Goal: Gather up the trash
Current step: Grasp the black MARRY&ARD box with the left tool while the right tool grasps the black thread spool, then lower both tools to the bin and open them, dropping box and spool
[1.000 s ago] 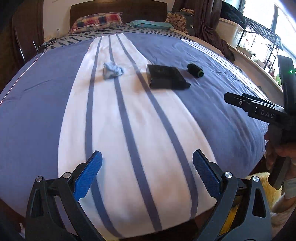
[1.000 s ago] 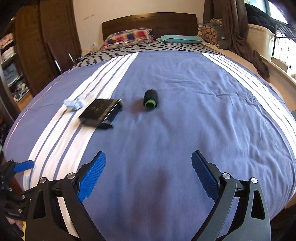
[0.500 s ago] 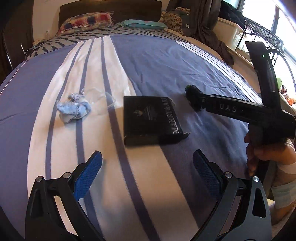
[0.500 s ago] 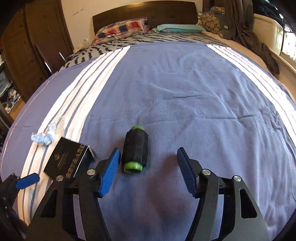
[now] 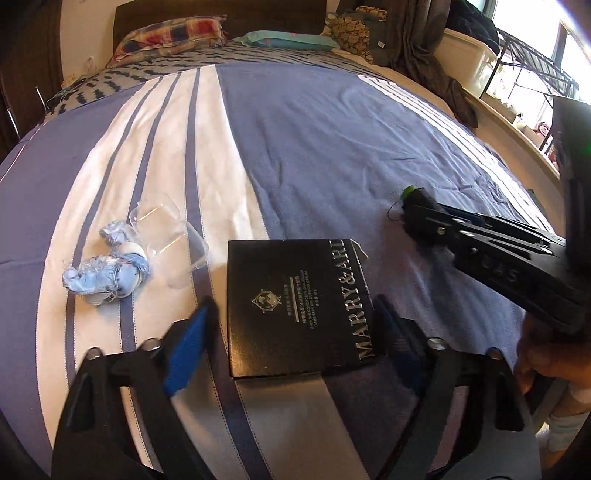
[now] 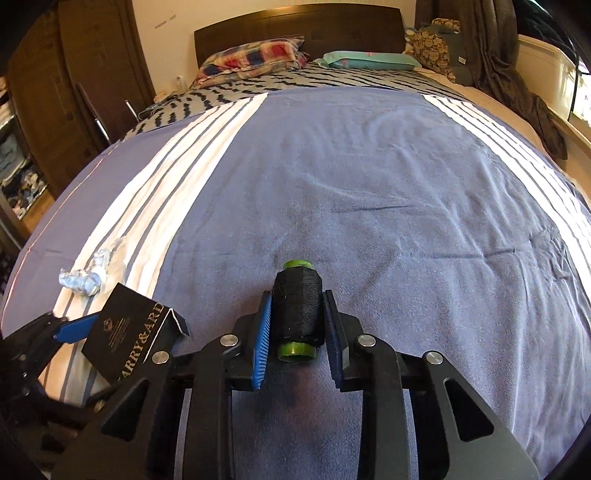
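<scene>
we are clenching our right tongs (image 6: 297, 325) on a black spool (image 6: 297, 306); our left tongs (image 5: 291, 332) are straddling a black box (image 5: 295, 302), released; crumpled blue scrap (image 5: 107, 273) is waiting on the bed (image 5: 332, 129).

L tongs (image 5: 291, 328) blurred; box (image 5: 295, 302) grip unclear, maybe touching.

I looked across a wide bed (image 6: 369, 184) under a blue cover with white stripe bands running toward the dark wooden headboard (image 6: 295, 26). At its head edge lay a plaid pillow (image 6: 255, 55), a teal pillow (image 6: 369, 61) and a zigzag-patterned grey sheet (image 6: 295, 83). A pale wall (image 6: 166, 37) rose behind. Tall brown wardrobes (image 6: 74, 74) stood along the bed's left edge. Dark curtains (image 6: 480, 37) hung near the far right corner, and strong daylight came through the window (image 5: 554, 55) on the right, past a black metal rack (image 5: 528, 70).
</scene>
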`<state>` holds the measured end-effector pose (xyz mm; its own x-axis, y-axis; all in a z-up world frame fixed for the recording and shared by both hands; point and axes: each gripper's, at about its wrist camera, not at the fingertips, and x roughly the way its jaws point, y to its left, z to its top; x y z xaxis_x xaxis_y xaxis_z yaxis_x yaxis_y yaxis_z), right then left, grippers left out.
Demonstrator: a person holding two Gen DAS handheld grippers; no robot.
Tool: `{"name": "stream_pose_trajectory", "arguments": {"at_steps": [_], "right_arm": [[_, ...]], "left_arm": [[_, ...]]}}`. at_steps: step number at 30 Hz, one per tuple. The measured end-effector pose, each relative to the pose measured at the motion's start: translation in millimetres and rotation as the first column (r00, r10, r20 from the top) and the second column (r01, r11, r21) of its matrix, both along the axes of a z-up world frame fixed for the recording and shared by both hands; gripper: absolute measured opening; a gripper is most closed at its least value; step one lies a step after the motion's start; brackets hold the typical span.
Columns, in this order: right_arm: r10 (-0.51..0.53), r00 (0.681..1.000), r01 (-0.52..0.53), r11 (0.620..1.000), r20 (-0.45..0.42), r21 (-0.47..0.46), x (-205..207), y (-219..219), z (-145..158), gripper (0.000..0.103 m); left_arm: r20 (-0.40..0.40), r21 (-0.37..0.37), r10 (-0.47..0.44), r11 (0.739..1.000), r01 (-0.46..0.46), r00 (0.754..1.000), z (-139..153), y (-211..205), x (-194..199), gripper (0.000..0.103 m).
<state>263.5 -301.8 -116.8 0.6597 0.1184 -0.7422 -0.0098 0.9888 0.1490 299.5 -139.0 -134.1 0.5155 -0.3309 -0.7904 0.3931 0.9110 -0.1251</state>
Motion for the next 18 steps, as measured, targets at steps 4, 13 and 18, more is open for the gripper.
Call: {"name": "stream_pose_trajectory", "arguments": {"at_steps": [4, 13, 18], "right_arm": [[0.005, 1.0, -0.004, 1.0, 0.019, -0.027, -17.8, 1.4, 5.5, 0.027], [0.028, 0.997, -0.023, 0.998, 0.069, -0.064, -94.2, 8.4, 21.5, 0.027], [0.059, 0.991, -0.054, 0.997, 0.119, -0.048, -144.2, 19.5, 39.1, 0.027]], "left_arm": [[-0.004, -0.002, -0.001, 1.0, 0.001, 1.0, 3.7, 4.9, -6.5, 0.072], [0.093, 0.021, -0.036, 0.999, 0.034, 0.995, 31.1, 27.0, -77.7, 0.071], [0.125, -0.016, -0.02, 1.0, 0.022, 0.992, 46.7, 46.8, -118.3, 0.071]]}}
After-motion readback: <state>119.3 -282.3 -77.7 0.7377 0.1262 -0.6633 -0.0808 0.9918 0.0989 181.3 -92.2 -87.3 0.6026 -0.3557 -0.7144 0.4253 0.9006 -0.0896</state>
